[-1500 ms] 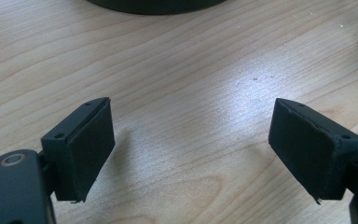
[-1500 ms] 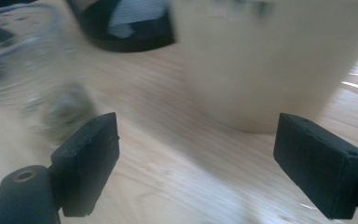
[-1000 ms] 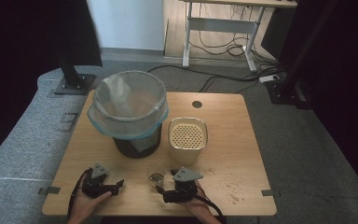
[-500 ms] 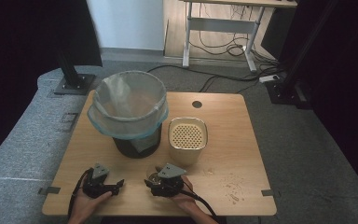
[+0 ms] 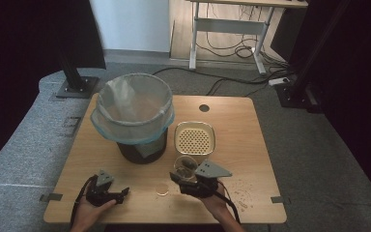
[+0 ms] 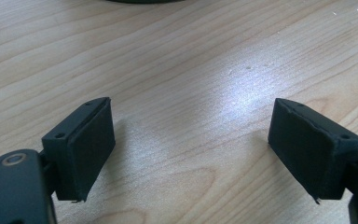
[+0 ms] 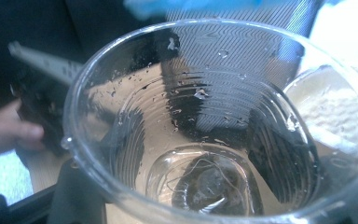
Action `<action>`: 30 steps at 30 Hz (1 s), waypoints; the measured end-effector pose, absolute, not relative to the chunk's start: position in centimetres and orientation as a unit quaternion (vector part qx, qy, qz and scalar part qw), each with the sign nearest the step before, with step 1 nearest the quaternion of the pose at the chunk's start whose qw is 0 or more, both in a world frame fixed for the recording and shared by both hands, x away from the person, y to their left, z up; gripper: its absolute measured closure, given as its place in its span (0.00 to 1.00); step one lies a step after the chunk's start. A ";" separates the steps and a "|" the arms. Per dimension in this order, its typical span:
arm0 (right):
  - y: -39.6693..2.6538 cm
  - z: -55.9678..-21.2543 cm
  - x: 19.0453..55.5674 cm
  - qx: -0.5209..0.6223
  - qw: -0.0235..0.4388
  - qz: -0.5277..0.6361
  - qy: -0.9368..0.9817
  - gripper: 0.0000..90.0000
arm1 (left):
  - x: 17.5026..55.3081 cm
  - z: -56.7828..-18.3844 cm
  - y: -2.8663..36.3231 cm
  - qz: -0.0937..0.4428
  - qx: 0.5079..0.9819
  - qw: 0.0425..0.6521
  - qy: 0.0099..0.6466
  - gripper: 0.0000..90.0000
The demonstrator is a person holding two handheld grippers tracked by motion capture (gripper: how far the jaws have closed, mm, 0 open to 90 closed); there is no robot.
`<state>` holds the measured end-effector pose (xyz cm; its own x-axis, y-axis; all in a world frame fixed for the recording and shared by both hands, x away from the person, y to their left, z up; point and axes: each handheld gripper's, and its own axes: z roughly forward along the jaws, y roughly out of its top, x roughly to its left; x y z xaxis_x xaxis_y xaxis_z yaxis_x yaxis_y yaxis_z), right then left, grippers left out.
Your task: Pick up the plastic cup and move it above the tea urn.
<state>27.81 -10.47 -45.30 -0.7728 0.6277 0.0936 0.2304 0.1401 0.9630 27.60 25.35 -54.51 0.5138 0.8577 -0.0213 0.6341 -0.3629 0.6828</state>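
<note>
A wooden table seen from above holds a dark bin lined with a pale blue-edged bag toward its back left, and a cream perforated container just to the bin's right. Near the front edge, the person's right gripper grips a clear plastic cup, lifted and tilted just in front of the cream container. In the right gripper view, the cup sits close to the camera, its ribbed wall wet with droplets and a dark, stringy object lying at the bottom. The left gripper rests on the table at the front left, its jaws spread wide with bare wood between them. A small round clear disc lies on the table between the two grippers.
</note>
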 end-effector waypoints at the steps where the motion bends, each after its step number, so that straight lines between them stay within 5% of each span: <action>1: -11.0 -44.7 27.9 0.291 0.175 0.590 0.733 0.41 | 27.6 -54.5 25.3 0.173 0.808 0.324 0.461 0.16; 13: -15.1 -40.7 32.4 0.327 0.216 0.589 0.707 0.42 | 27.6 -54.6 25.4 0.174 0.809 0.327 0.457 0.16; 30: -15.3 -39.9 39.9 0.351 0.249 0.548 0.717 0.42 | 27.7 -54.6 25.3 0.174 0.814 0.325 0.450 0.16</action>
